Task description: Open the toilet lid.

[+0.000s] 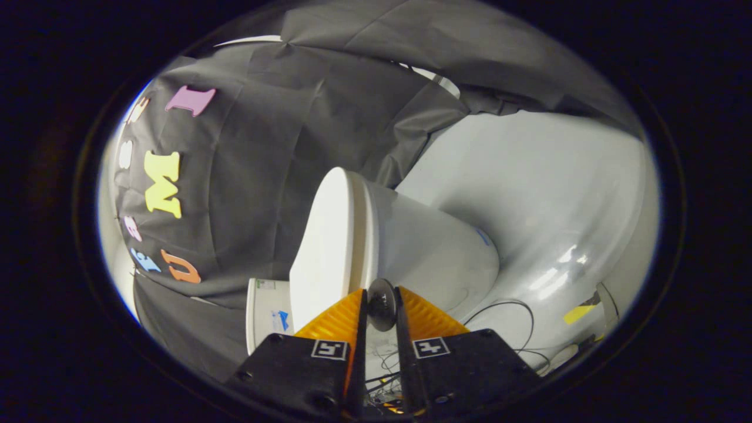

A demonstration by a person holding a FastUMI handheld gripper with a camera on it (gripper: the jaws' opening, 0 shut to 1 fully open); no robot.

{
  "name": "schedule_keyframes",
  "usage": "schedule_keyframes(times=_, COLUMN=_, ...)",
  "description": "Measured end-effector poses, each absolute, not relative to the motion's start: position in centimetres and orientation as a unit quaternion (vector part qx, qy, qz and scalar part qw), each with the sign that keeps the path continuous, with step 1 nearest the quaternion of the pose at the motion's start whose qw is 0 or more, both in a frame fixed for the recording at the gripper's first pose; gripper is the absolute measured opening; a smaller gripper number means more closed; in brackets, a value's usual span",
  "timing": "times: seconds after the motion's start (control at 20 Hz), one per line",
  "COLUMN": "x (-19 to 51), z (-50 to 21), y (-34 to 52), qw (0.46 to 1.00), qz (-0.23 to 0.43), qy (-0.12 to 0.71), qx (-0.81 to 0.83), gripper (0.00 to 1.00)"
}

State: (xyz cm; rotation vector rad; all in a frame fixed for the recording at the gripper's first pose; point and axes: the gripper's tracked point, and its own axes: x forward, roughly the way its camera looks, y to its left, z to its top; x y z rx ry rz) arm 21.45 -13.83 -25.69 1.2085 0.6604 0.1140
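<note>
Gripper view, rolled well onto its side, puts one small white box (pixel 267 314) with a blue mark leftmost, low against the dark cloth wall (pixel 264 147). Next comes the one toilet (pixel 435 247), and its lid (pixel 323 247) lies flat against the seat rim, so it looks closed or barely parted; I judge the opening not really begun, with the whole swing of the lid left to do. Just ahead of the toilet's lid edge sits the gripper (pixel 382 302), its two fingers drawn close on one small dark round knob (pixel 381 301), which seems to be a handle fixed at the lid's edge; both fingers appear to press it. Beyond, to the right, pale glossy floor (pixel 558 194) carries a few thin dark cables (pixel 517 308) and one yellow tape scrap (pixel 578 314)
</note>
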Motion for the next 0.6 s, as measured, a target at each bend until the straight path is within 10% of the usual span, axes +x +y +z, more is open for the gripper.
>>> schedule_keyframes(times=0.3, x=21.1, z=-24.4, y=-13.8, qw=0.761, qz=0.065, qy=0.295, qx=0.574, gripper=0.06)
schedule_keyframes(times=0.6, x=21.3, z=-23.8, y=-13.8, qw=0.783, qz=0.047, qy=0.311, qx=0.537, gripper=0.04)
